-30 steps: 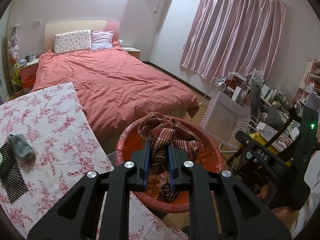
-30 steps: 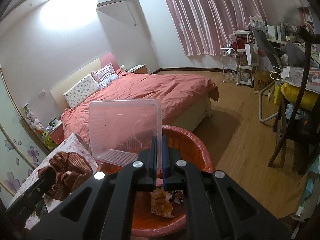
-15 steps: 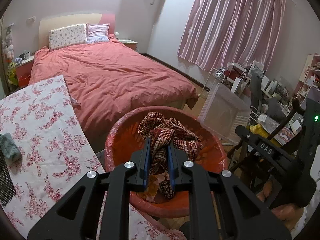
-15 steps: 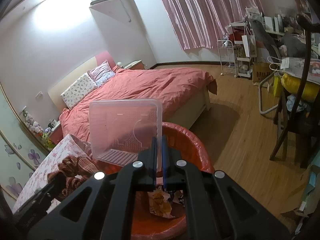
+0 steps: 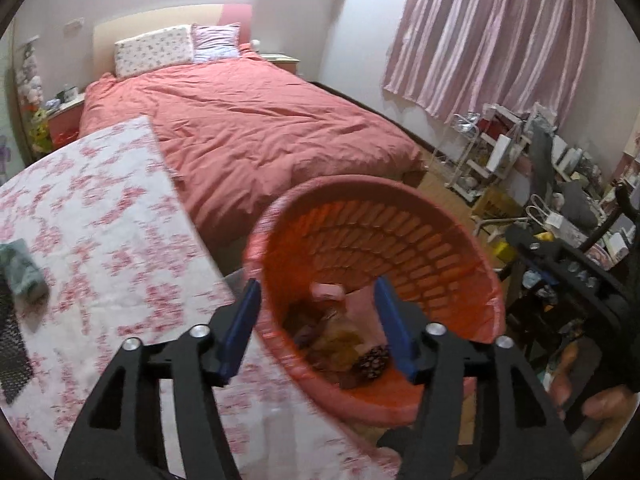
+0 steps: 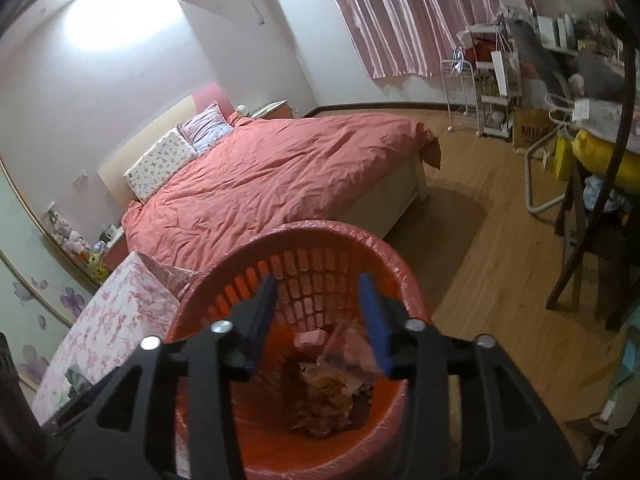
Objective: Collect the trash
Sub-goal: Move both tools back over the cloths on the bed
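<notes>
Both claws are being held wide apart over the bin [image 5: 436, 248], nothing gripped in either: left claw [image 5: 318, 322], right claw [image 6: 318, 322].

Trash [image 6: 332, 384] is lying at the bin bottom: crumpled wrappers, a clear plastic piece, a small pink item, dark patterned fabric. Details are being lost to blur.

More items are being left on the table [image 5: 100, 216], left of the bin: a grey-green soft bundle [image 5: 20, 270] and a black mesh piece [image 5: 12, 356] at the far left edge.

Handling, judged: both leftovers are looking light and limp, nothing fragile. The bundle is best being pinched across its middle, where it is thickest. The mesh is lying flat, so a raised fold or edge is being needed; a snag on the tablecloth is being risked. The bin liner is thin and is best being avoided by the claw tips.

Writing: partial "MIL" is being read on a brown bag [image 6: 534, 134] right of the bin, by the shelving. Nothing else is legible.
</notes>
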`<state>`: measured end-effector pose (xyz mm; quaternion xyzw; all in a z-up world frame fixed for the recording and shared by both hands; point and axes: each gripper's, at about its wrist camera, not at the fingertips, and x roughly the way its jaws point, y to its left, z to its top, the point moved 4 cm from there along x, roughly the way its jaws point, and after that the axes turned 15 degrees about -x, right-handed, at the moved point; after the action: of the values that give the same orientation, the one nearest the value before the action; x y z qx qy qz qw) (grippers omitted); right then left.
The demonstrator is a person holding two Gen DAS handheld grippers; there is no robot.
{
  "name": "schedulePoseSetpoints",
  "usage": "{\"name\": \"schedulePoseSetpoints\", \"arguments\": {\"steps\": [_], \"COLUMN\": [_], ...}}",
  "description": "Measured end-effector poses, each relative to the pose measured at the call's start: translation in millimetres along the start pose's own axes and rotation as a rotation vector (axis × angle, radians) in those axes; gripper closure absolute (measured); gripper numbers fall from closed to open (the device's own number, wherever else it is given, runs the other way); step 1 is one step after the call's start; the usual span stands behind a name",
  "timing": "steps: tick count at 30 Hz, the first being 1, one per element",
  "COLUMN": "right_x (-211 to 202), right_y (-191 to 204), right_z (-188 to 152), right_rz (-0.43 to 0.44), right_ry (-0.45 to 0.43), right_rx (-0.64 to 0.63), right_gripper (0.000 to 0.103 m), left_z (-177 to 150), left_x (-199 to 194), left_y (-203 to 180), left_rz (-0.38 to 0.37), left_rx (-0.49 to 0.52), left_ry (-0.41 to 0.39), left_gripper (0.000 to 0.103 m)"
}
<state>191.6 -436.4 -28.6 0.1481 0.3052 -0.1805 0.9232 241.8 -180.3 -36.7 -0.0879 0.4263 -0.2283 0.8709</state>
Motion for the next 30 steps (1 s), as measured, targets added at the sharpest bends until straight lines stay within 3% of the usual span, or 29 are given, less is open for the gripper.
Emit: {"name": "schedulePoseSetpoints", "arguments": {"steps": [6, 13, 24, 30], "right_x": [-7, -10, -11, -8], "right_y": [22, 73, 203, 279], "right_z": [1, -5, -33, -49], "right_rz": [-0.010, 0.040, 0.214, 0.298], "right_ry": [-0.006, 0.014, 0.057, 0.075], "right_rx": [-0.097, -0.209, -0.423, -0.546], "right_gripper": [0.045, 0.043, 0.034, 0.033], "left_z": [4, 9, 11, 9], "left_x": [-22, -51, -121, -152], "left_y": [40, 108, 231, 286], "left_rz": [0.093, 0.227, 0.375, 0.478], "left_rx": [-0.016, -0.086, -0.260, -0.300], "left_ry": [-0.058, -0.131, -0.216, -0.284], "left_gripper": [0.020, 0.018, 0.015, 0.015]}}
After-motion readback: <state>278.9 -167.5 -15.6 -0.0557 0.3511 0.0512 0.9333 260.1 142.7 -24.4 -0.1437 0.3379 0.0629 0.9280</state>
